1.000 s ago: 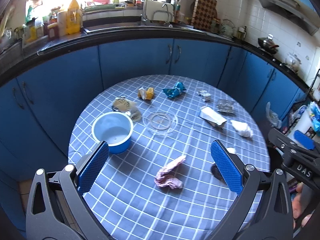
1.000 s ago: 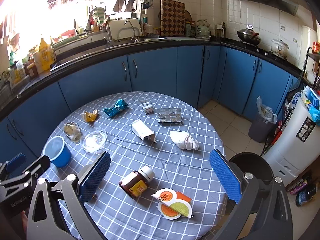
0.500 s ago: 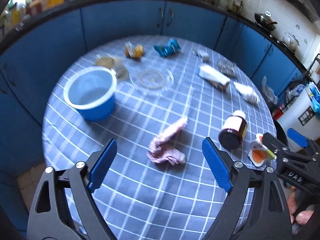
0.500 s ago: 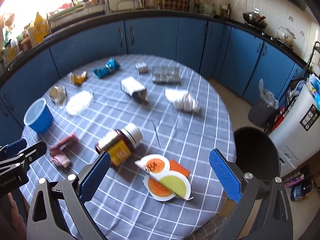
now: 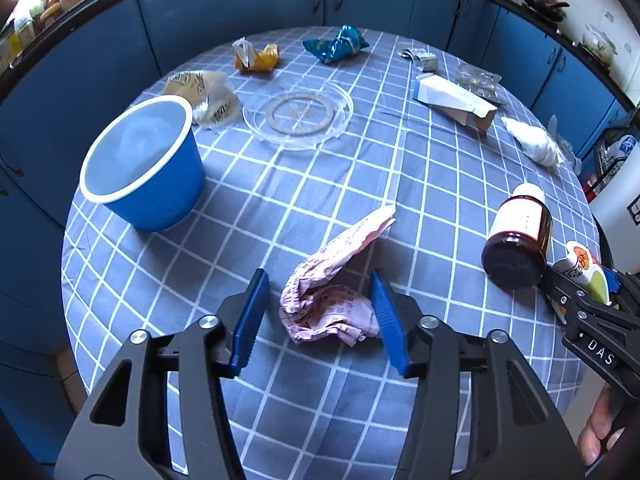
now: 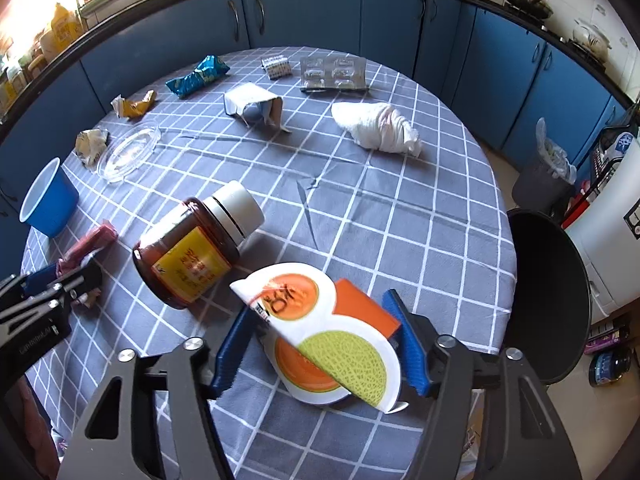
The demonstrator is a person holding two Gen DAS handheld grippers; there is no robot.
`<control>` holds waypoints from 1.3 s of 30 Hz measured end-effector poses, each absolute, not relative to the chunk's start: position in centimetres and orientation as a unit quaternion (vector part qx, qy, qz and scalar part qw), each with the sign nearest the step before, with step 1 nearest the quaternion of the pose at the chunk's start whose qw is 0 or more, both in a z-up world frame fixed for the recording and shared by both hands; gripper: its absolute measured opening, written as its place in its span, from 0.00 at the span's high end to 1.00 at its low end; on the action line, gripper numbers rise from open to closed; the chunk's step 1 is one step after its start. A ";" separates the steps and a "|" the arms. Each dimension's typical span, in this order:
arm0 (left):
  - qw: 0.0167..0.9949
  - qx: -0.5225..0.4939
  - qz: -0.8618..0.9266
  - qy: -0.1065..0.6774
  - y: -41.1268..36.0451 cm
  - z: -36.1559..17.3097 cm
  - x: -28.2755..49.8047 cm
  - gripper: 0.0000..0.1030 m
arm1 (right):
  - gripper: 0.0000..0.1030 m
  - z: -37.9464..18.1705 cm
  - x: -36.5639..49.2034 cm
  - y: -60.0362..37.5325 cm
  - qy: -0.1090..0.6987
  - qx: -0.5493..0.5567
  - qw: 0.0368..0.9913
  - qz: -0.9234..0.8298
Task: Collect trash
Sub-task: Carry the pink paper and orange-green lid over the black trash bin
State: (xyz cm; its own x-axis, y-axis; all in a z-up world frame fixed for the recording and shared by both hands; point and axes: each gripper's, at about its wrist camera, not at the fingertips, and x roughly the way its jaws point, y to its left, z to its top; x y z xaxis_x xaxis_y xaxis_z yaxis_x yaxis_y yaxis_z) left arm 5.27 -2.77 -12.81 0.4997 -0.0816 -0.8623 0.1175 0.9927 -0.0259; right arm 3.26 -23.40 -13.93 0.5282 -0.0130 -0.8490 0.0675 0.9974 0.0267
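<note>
My left gripper (image 5: 318,318) is open, its blue pads on either side of a crumpled pink paper (image 5: 332,284) lying on the checked tablecloth; the right pad touches it. My right gripper (image 6: 320,340) is open around a melon-printed cup with a peeled lid (image 6: 324,328); the pads stand close on both sides. The pink paper also shows in the right wrist view (image 6: 86,248). The black bin (image 6: 548,300) stands off the table's right edge.
A brown jar (image 6: 196,252) lies on its side by the cup. A blue paper cup (image 5: 144,164), clear plastic lid (image 5: 298,114), white carton (image 5: 452,98), white tissue wad (image 6: 376,128), blue wrapper (image 5: 336,46), yellow wrapper (image 5: 256,56) and blister pack (image 6: 334,72) lie further back.
Both grippers have dropped down and forward to the table. The left jaws have narrowed around the pink paper, the right jaws around the melon cup.
</note>
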 end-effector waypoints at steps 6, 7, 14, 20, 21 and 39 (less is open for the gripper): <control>0.871 0.013 -0.059 0.487 -3.0 -12.4 5.4 0.73 | 0.54 -13.1 3.0 -22.9 0.467 0.009 0.884 -0.020; 0.876 0.015 -0.056 0.479 -3.0 -12.1 5.4 0.74 | 0.54 -12.7 3.0 -22.9 0.461 0.006 0.887 -0.023; 0.896 0.016 -0.068 0.438 -4.5 -9.0 5.8 0.75 | 0.54 -10.2 3.6 -24.3 0.431 0.020 0.901 -0.034; 0.899 0.027 -0.107 0.425 -8.6 -7.2 7.1 0.75 | 0.54 -9.1 4.2 -26.1 0.417 0.036 0.907 -0.045; 0.899 0.029 -0.112 0.422 -9.2 -7.0 7.4 0.75 | 0.54 -9.0 4.2 -26.4 0.416 0.038 0.907 -0.048; 0.878 0.096 -0.230 0.408 -23.7 -6.6 7.5 0.75 | 0.53 -8.7 2.5 -38.4 0.403 0.091 0.899 -0.146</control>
